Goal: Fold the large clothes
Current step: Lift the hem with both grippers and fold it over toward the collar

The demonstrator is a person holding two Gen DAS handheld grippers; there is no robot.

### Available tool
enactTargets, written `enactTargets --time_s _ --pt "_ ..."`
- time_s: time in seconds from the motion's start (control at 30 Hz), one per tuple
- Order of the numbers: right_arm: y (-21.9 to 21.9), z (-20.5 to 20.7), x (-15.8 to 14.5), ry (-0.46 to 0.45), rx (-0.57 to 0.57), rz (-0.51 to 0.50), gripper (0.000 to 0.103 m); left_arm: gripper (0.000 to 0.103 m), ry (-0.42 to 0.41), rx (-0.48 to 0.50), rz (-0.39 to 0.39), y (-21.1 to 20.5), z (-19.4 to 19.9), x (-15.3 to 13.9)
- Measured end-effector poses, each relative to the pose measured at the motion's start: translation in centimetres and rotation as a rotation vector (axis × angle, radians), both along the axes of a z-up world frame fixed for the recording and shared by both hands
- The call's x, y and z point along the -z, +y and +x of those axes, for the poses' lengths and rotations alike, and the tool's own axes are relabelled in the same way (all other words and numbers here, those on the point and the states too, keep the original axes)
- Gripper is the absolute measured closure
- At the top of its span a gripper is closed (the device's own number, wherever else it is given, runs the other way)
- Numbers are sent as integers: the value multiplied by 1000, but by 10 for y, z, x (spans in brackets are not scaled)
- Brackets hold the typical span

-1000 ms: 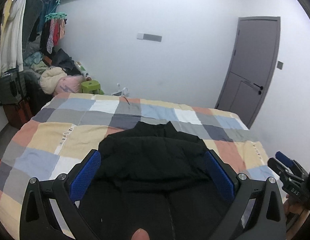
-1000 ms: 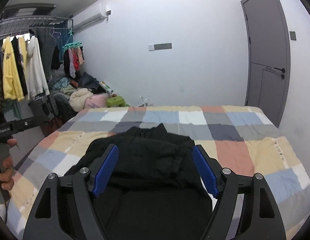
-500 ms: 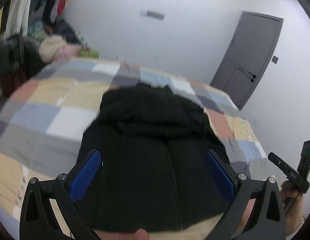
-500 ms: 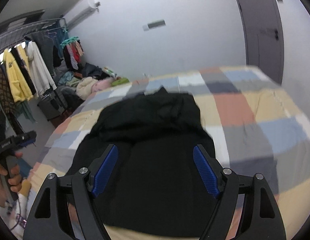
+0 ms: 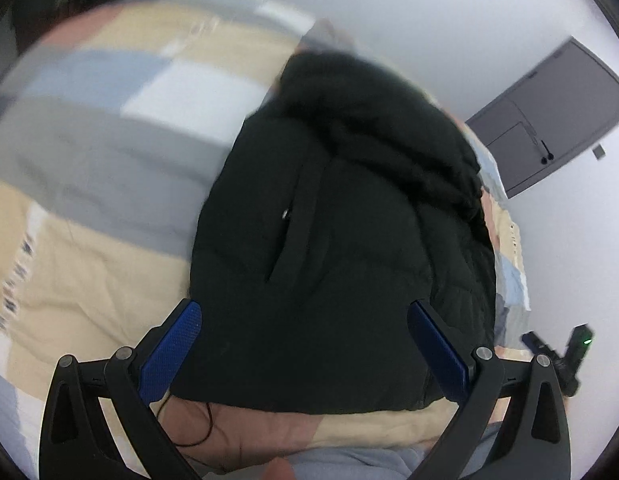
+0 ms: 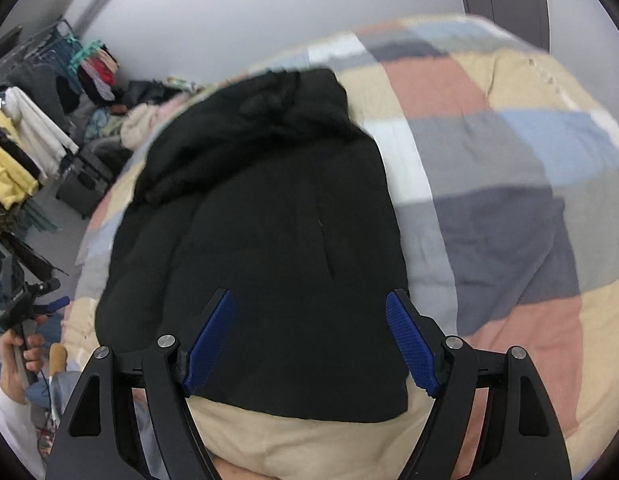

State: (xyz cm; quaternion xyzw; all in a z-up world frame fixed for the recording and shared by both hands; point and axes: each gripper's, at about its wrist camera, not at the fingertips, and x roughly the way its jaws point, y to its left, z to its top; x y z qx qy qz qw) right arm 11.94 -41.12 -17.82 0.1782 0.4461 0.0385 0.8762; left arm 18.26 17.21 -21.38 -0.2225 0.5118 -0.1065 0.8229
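Both grippers lowered over black jacket, no readable writing

This is a bedroom in a home. A bed fills most of both views, covered with a checked quilt in beige, grey, pale blue, white and pink squares. A black jacket lies spread on it. White walls close the room, with a grey door at one side. Along the far wall stands a clothes rack hung with yellow, white and dark garments, beside a heap of clothes on the floor and a dark suitcase
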Motion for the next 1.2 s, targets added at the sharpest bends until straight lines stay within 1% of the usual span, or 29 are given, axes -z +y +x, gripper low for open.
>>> enactTargets --time_s 0.07,0.13,0.2,0.27,0.4,0.53,0.6,0.7,0.73,0.77,0.83,0.87,0.97,1.07,1.13,1.2 --pt "-7 4 14 39 5 28 26 0 54 4 -6 5 8 16" --pt "-16 6 27 72 18 77 25 0 97 7 -8 9 14 28" --pt "-24 10 38 107 30 135 24 0 161 -3 -26 16 21 45" --pt "-31 12 46 133 48 170 23 0 202 -19 -54 25 28 59" --pt "-47 14 63 190 107 239 18 0 248 -25 -80 39 39 80" --pt "-62 16 83 253 165 290 17 0 299 -37 -137 54 50 106" --pt "-63 18 92 278 177 332 16 0 323 -15 -181 56 55 118" --pt "-64 20 104 309 172 408 16 0 334 27 -228 54 59 129" --pt "-63 19 104 307 170 414 16 0 332 42 -245 52 61 131" --pt "-61 20 103 301 162 426 15 0 331 63 -278 50 62 132" --pt "-59 18 98 270 133 480 15 1 325 91 -322 47 62 131" --pt "-57 18 96 261 120 498 15 1 312 114 -349 43 62 128" --pt "-47 15 88 215 58 538 15 1 278 164 -400 36 59 118" --pt "-38 14 80 186 1 578 14 1 258 198 -412 29 58 114" --pt "-33 15 78 183 -14 561 14 2 271 198 -396 27 61 119" --pt "-32 17 80 198 2 543 15 2 300 185 -381 29 67 129"
